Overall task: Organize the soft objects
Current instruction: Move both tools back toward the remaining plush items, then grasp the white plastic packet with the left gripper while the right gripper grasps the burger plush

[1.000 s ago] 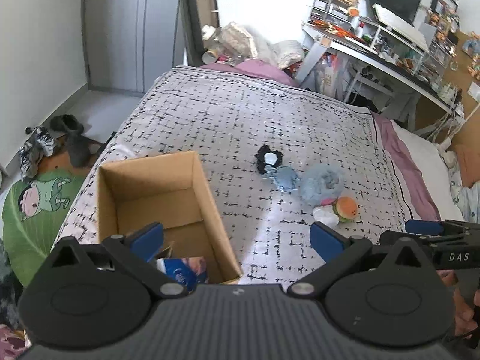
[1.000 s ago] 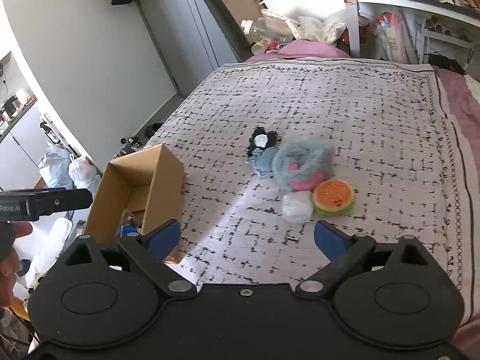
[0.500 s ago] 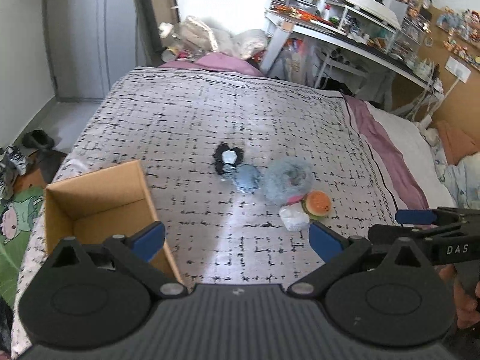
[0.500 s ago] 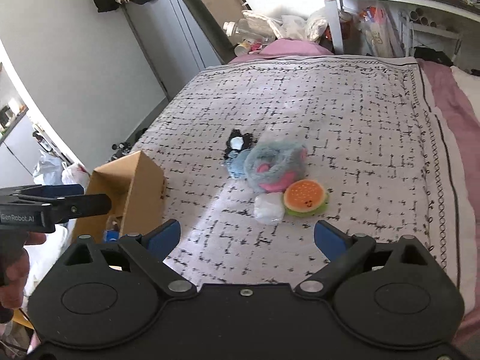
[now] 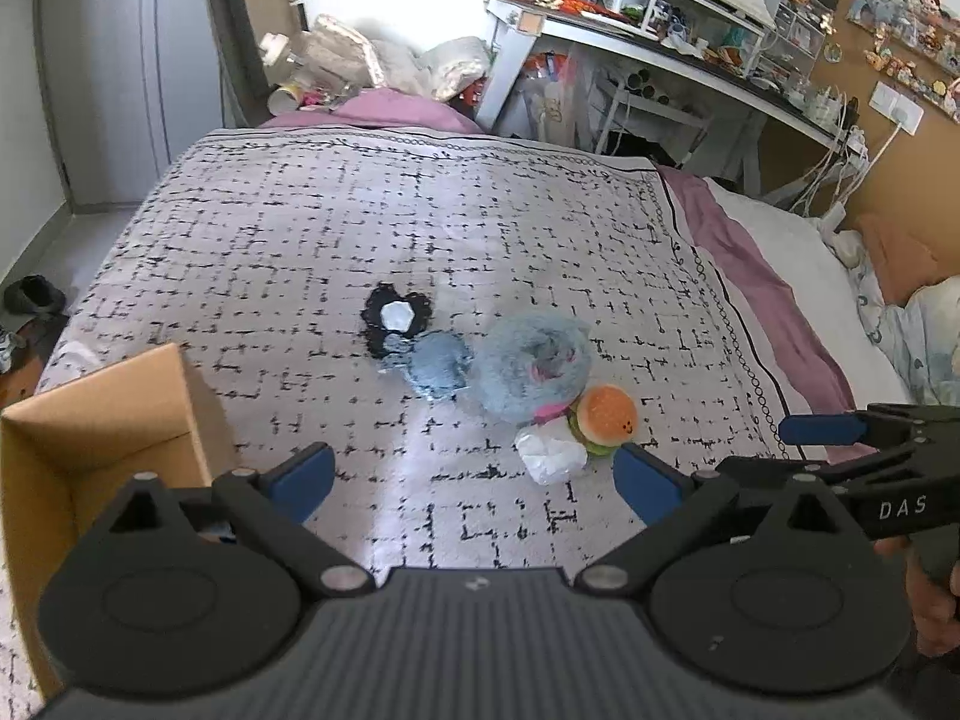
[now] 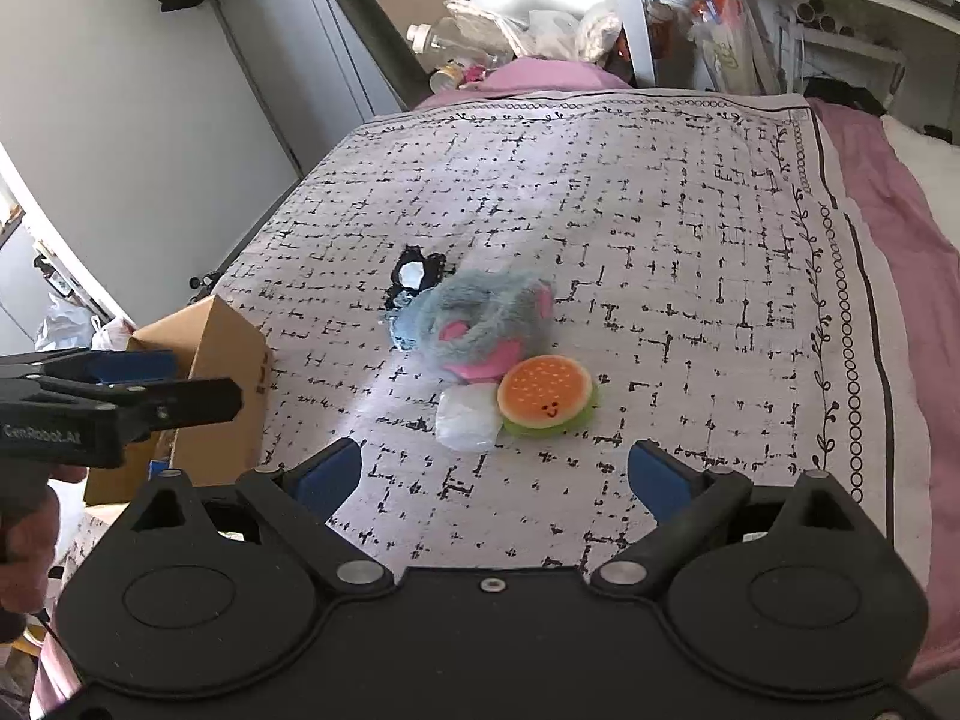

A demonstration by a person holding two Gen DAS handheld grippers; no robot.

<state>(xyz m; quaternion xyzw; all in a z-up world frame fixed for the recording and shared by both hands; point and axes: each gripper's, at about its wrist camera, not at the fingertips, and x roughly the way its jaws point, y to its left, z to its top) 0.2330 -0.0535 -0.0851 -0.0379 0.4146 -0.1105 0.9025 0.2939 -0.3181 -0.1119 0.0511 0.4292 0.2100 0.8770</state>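
Several soft toys lie clustered mid-bed: a burger plush (image 5: pixel 602 418) (image 6: pixel 546 398), a white soft lump (image 5: pixel 551 456) (image 6: pixel 468 417), a fluffy grey-blue and pink plush (image 5: pixel 534 363) (image 6: pixel 480 327), a small blue plush (image 5: pixel 437 363) and a black-and-white piece (image 5: pixel 396 319) (image 6: pixel 416 276). A cardboard box (image 5: pixel 90 420) (image 6: pixel 225 360) stands open at the left. My left gripper (image 5: pixel 474 483) is open and empty, just short of the white lump. My right gripper (image 6: pixel 495 474) is open and empty, close before the lump and burger.
The toys rest on a white black-checked blanket (image 5: pixel 390 228) over a pink sheet (image 5: pixel 762 300). A cluttered desk (image 5: pixel 690 60) stands beyond the bed's far right; bags and bottles (image 6: pixel 480 42) pile at its head. Shoes (image 5: pixel 33 294) lie on the floor, left.
Both grippers have moved forward and right toward the toy cluster. The box has slid to the left edge of the left wrist view. Both stay open.
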